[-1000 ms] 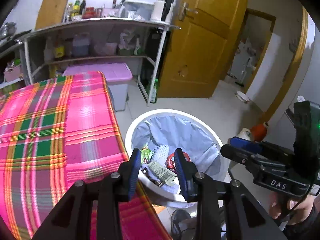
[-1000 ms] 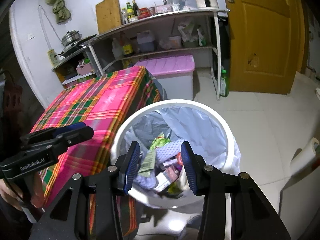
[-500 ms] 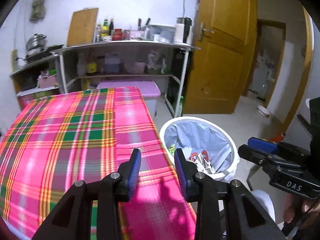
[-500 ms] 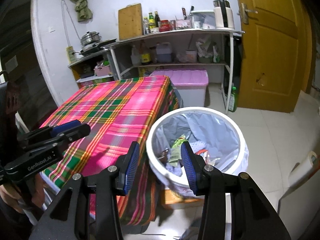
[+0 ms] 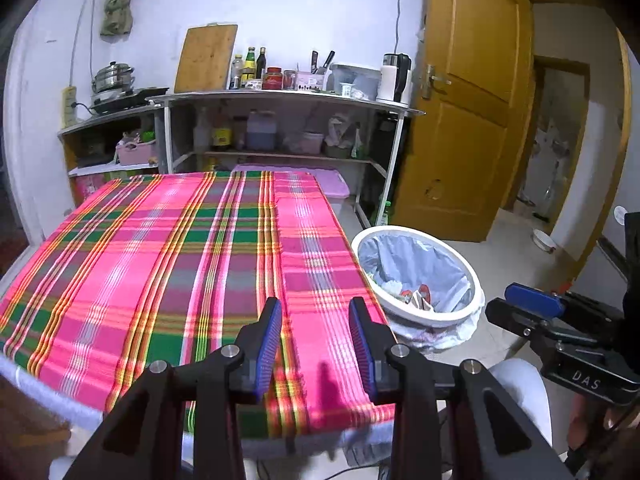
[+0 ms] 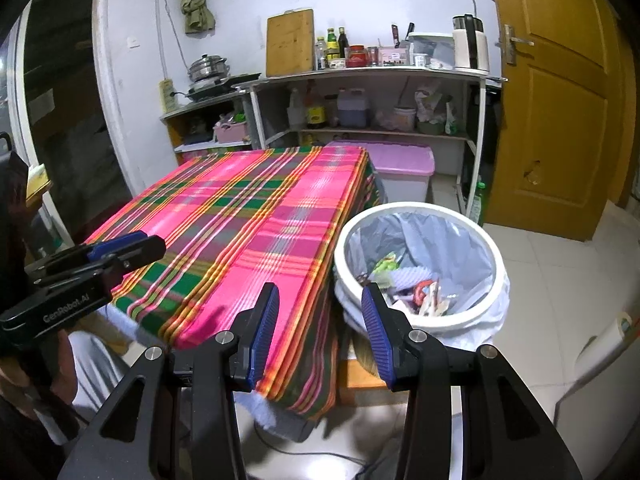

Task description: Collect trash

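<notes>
- Up close, the left gripper [image 5: 315, 340] has its blue-padded fingers [image 5: 269, 340] spread with nothing between them; it hangs over the near edge of the table [image 5: 160, 264].
- Likewise the right gripper [image 6: 320, 328] stands with its fingers [image 6: 376, 328] apart and empty, over the table's near right corner, with the bin [image 6: 420, 276] just beyond its right finger.
- Each gripper shows in the other's view: the right one at the right edge of the left view [image 5: 560, 336], the left one at the left edge of the right view [image 6: 80, 272].
- Under both lies a pink, green and yellow plaid cloth [image 6: 248, 240], flat over the table top and hanging down at the near corner.
- Trash [image 6: 416, 292], a heap of wrappers and scraps, lies at the bottom of the white bin, which is lined with a pale bag [image 5: 424, 264] and stands on the floor just beside the table's right side.
- Beyond the table a pink-lidded box [image 6: 400, 164] sits on the floor under a shelf unit [image 6: 372, 76] loaded with bottles, jars and a cutting board [image 6: 289, 42].
- Right of the shelves stands a wooden door [image 6: 560, 100].
</notes>
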`<state>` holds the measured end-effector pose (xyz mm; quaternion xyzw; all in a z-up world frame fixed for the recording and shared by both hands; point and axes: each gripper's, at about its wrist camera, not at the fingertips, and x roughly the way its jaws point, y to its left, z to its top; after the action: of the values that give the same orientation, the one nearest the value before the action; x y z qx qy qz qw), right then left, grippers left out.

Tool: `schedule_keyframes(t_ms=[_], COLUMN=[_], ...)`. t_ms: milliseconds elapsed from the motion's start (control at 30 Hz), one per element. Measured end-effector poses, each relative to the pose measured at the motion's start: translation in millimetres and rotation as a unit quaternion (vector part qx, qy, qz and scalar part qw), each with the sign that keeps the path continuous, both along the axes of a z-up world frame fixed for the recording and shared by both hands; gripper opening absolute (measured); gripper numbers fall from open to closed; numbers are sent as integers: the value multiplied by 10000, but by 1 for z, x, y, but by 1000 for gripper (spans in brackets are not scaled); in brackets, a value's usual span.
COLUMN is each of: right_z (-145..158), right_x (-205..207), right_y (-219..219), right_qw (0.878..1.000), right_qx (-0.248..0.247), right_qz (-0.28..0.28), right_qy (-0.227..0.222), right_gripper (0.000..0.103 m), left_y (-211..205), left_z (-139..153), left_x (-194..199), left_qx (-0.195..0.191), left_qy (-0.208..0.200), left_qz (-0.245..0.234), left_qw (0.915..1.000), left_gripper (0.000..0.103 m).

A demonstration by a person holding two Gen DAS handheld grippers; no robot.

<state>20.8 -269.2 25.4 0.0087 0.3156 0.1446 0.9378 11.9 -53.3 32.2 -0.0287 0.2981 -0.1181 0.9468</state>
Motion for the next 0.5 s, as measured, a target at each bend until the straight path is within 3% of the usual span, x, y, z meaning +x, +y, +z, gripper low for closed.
schedule_keyframes(t_ms=[500], right_z=[-3], right_x=[-12], right_y=[6], right_qw=[9999], right_qx=[-95], right_qz=[16], right_qy=[-86], right_gripper=[44], left_y=[14], left_z=[-10], left_x=[-27], left_qx=[18], left_qy=[141], left_qz=[347], left_qw=[9993], left_gripper=[34])
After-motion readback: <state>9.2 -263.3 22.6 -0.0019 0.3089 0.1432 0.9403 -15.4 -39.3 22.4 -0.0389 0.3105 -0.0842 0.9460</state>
